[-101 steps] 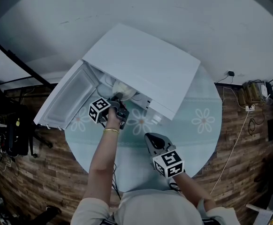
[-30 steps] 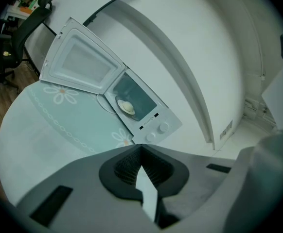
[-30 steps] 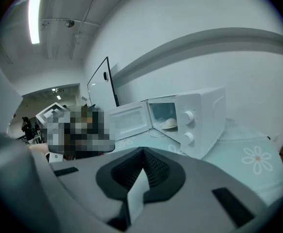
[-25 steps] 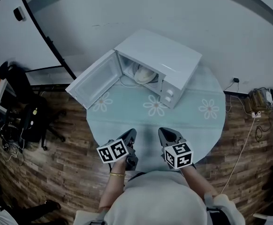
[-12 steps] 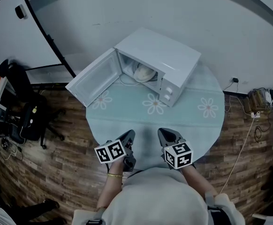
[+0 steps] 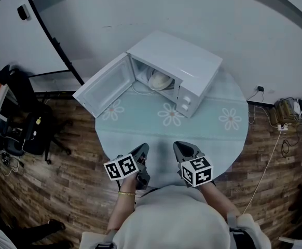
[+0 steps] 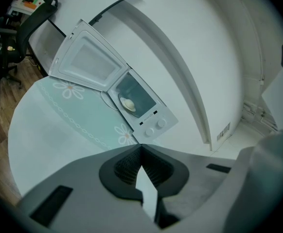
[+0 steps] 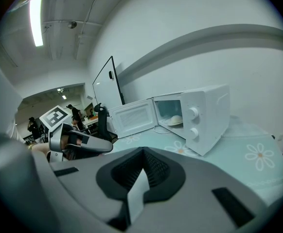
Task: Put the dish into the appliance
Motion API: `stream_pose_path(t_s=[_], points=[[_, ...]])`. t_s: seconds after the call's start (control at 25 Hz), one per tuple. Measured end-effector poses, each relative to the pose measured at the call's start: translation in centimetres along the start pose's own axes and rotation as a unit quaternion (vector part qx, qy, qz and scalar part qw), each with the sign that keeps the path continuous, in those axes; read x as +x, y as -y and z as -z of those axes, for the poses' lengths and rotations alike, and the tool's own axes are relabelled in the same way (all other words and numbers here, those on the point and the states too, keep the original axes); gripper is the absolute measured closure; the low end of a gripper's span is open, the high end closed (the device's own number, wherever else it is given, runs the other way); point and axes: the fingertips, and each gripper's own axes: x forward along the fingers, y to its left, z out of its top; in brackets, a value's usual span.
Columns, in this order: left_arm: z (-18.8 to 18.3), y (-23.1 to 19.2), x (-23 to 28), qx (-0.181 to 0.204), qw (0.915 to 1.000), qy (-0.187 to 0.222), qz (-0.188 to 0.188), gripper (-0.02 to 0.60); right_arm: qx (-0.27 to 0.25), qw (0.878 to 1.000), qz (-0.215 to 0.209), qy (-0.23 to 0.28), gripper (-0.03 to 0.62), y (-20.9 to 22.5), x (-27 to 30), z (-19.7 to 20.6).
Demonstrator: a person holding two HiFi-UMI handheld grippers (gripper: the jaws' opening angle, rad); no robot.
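**Dish already inside the open microwave**

Both tools are empty. The left gripper and the right gripper each have their jaws pressed together on nothing. They hover side by side over the near edge of the round table, well apart from the appliance. At the far side of the table the white microwave stands with its door swung open to the left. The pale dish rests on the floor of the cavity. It looks stiff, smooth and breakable, and probably light. If it needs shifting, the near rim facing the opening seems the place to pinch, gently. Closing the door appears to be all that is left.
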Motion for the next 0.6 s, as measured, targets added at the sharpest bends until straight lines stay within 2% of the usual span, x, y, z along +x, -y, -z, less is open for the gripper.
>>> stream_pose_path(t_s=[0.6], points=[[0.63, 0.3, -0.02, -0.025, 0.9996, -0.001, 0.014, 0.569, 0.005, 1.0, 0.002, -0.004, 0.589, 0.03, -0.34, 0.45]])
